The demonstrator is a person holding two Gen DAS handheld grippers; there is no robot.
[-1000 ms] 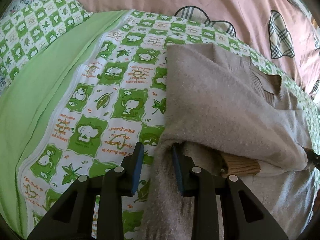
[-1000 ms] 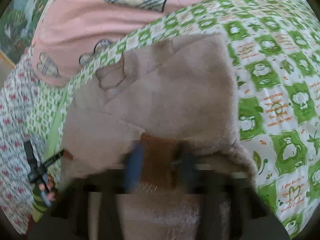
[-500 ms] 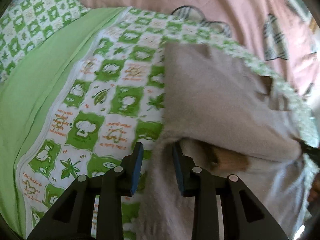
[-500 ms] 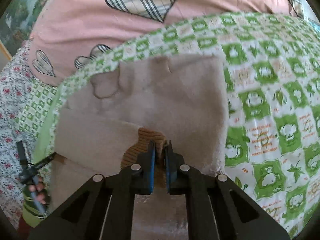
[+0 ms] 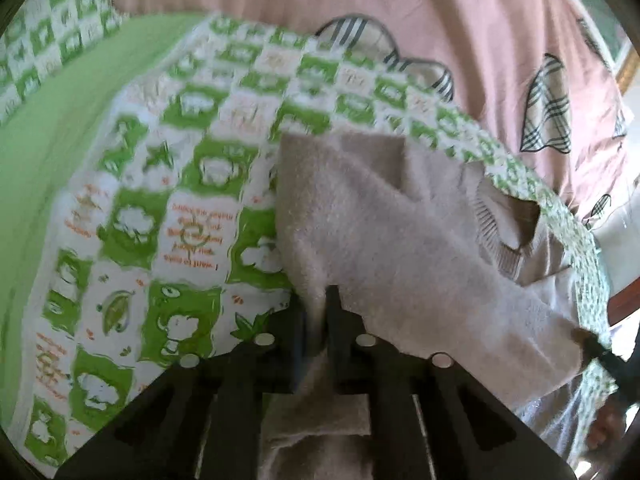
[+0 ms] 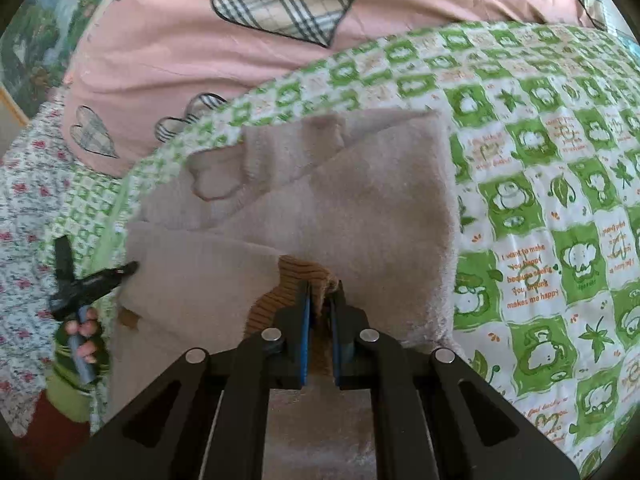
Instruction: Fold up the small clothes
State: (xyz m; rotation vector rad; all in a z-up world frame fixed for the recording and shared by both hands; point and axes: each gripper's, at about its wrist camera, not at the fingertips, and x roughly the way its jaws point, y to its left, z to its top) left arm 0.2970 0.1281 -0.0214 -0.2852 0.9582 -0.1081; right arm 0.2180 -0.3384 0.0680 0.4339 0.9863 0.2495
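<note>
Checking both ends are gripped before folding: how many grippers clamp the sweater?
2: the left gripper pinches the near edge of the sweater; the right gripper pinches the brown ribbed cuff.

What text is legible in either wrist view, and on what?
"I want to make you happy because seeing you happy makes me happy": orange print on a white square of the green checked quilt, right wrist view; the middle words are partly a guess.
Other orange lines on the quilt: upside down or blurred, unreadable.
Sweater, pink heart bedding: no text.
</note>
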